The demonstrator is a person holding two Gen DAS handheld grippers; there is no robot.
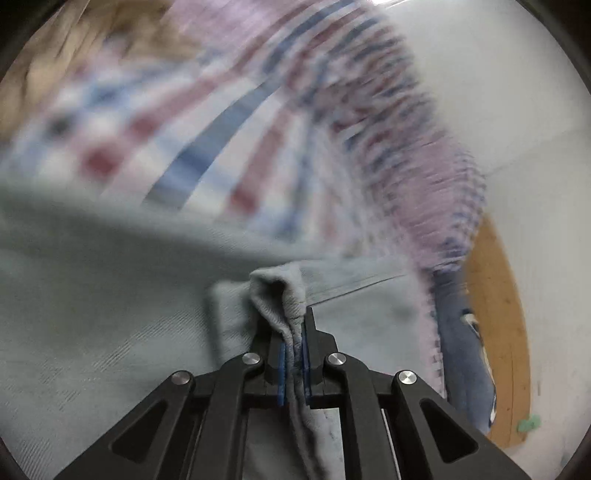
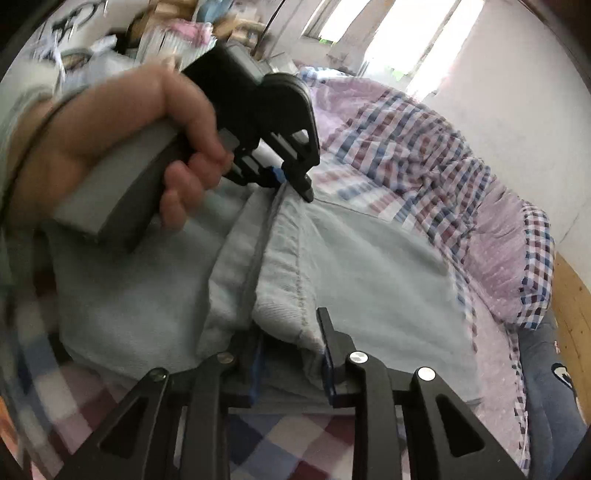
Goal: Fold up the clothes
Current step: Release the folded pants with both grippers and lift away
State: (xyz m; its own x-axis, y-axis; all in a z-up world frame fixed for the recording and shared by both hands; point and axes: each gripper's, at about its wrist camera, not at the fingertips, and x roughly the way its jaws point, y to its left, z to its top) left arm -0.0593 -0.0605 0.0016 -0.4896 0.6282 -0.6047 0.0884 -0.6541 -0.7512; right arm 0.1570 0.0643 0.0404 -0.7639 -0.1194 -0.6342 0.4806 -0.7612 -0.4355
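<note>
A pale blue-green garment point(image 1: 110, 295) lies spread on a bed with a plaid sheet point(image 1: 221, 129). My left gripper point(image 1: 288, 321) is shut on a bunched edge of it, and the cloth runs down between the blue pads. In the right wrist view, a hand point(image 2: 129, 129) holds the left gripper point(image 2: 295, 181), which pinches the far end of a folded edge of the garment point(image 2: 369, 277). My right gripper point(image 2: 290, 328) clamps the near end of that edge. A thick fold fills the gap between its fingers and hides the left fingertip.
The plaid sheet point(image 2: 424, 147) has a lilac ruffle hanging over the bed's right side. Below it are a wooden floor point(image 2: 572, 295) and a dark blue cloth item point(image 2: 546, 387). A white wall point(image 1: 498, 92) and a bright window point(image 2: 406, 37) lie beyond. Clutter point(image 2: 177, 33) is piled at the back left.
</note>
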